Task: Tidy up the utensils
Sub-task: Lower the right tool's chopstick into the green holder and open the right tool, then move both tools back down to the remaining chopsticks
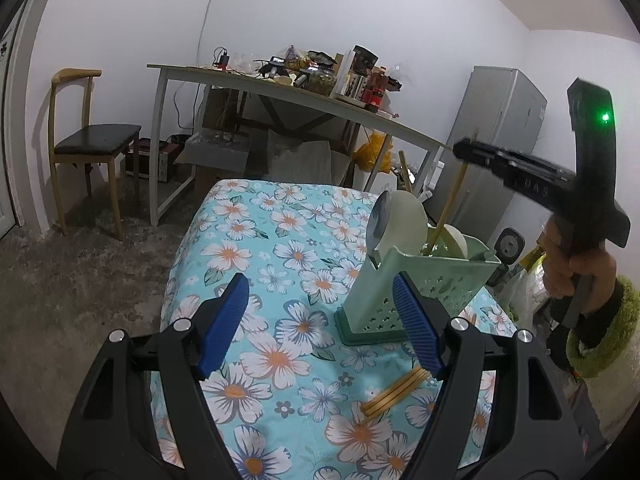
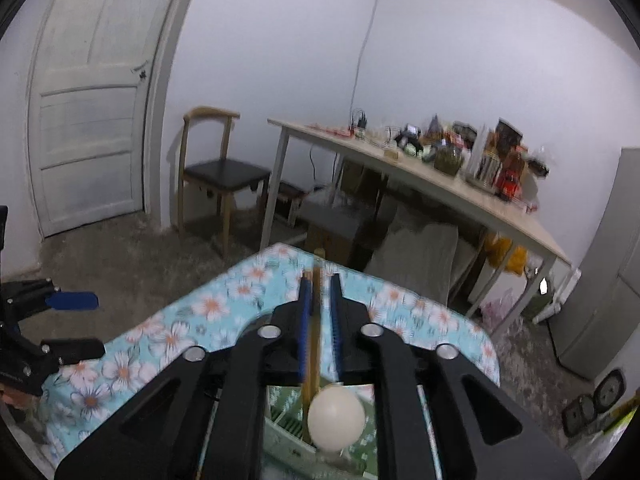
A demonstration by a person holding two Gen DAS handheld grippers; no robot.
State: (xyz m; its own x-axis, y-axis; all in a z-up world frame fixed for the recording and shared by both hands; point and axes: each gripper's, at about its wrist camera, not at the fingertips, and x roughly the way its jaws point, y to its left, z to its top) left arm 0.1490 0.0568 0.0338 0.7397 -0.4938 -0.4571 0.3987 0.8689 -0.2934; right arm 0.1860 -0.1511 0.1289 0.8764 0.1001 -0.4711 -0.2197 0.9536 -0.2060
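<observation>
Chopsticks (image 2: 314, 320), clamped between the narrowed right gripper (image 2: 320, 284) directly above the green utensil holder (image 1: 420, 280), should be lowered vertically into its compartment beside the white spoon (image 2: 336, 416), while the left gripper (image 1: 320, 324) waits wide and empty near that holder.

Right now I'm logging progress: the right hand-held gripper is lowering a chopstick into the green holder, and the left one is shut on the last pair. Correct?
Not quite. The left hand-held gripper is open and empty; the remaining chopsticks lie on the tablecloth, as the left wrist view shows. The right hand-held gripper does hold a chopstick over the green holder.
</observation>
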